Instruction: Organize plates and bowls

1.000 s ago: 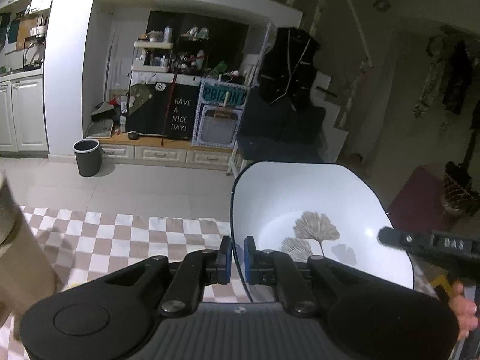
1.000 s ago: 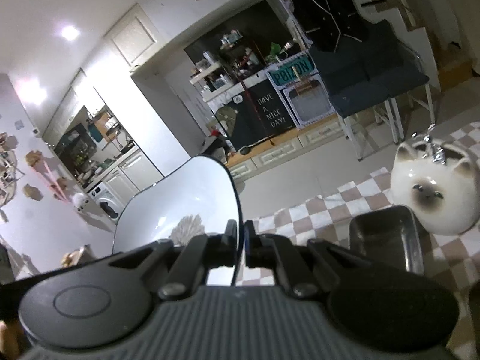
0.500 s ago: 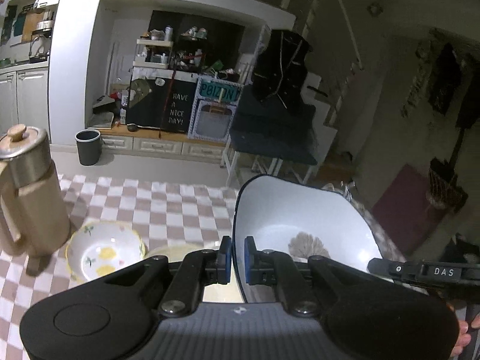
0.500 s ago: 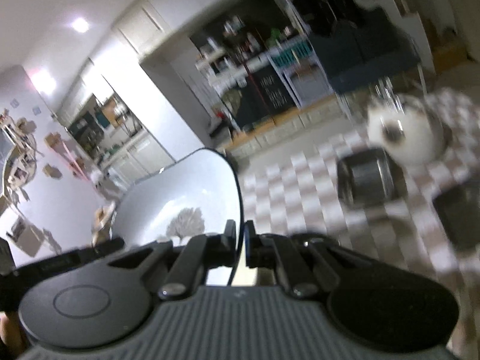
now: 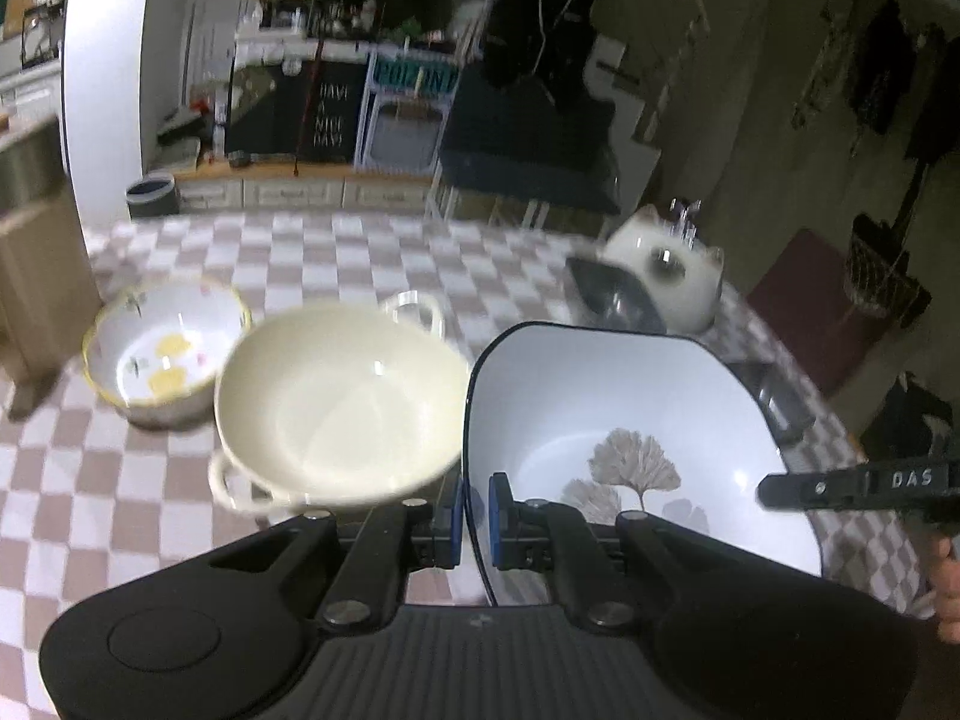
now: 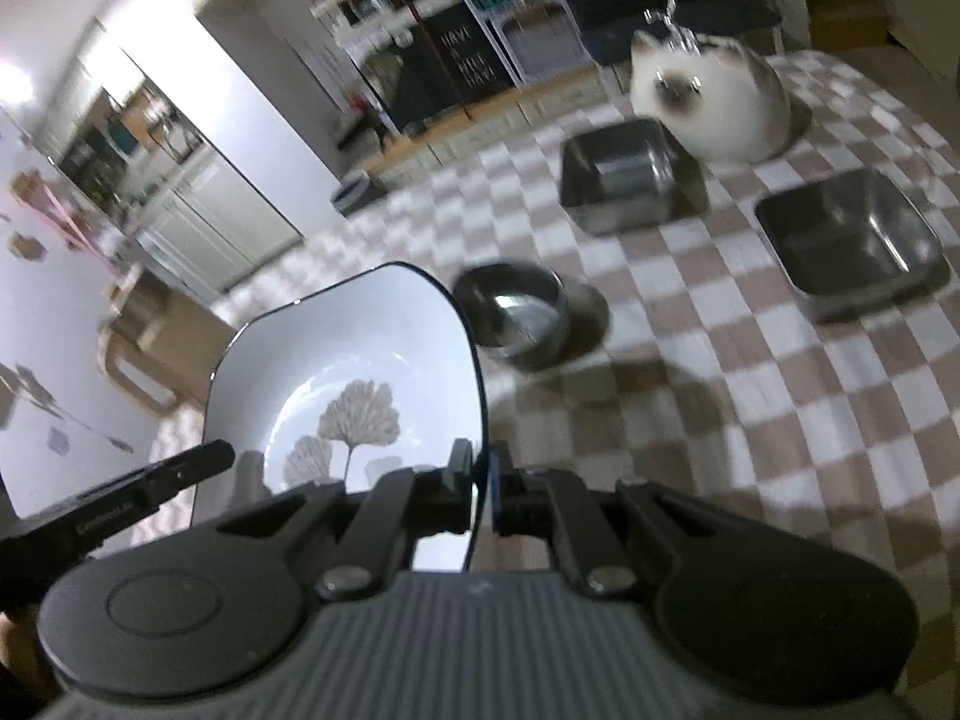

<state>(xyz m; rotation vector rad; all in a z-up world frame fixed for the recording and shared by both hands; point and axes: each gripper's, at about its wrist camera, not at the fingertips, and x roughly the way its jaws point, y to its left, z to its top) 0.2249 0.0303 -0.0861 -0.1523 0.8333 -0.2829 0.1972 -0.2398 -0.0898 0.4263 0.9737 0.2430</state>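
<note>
A white squarish bowl with a dark rim and a ginkgo-leaf print (image 5: 630,420) (image 6: 354,372) hangs above the checked tablecloth, held on two sides. My left gripper (image 5: 475,516) is shut on its left rim. My right gripper (image 6: 483,492) is shut on its right rim. Left of it on the cloth sits a cream bowl with two handles (image 5: 336,402), and beyond that a white bowl with a yellow rim and lemon print (image 5: 162,354). A round steel bowl (image 6: 516,312) stands just past the held bowl in the right wrist view.
Two square steel trays (image 6: 624,180) (image 6: 852,240) and a cat-shaped white pot (image 6: 714,102) (image 5: 666,276) stand at the far right of the table (image 6: 750,408). A tan jug (image 5: 36,252) stands at the left edge. A hand (image 5: 948,588) shows at the right.
Both grippers have come down and forward with the leaf bowl, tilting more toward the table. The cream bowl, the lemon bowl and the steel bowls have come into view.
</note>
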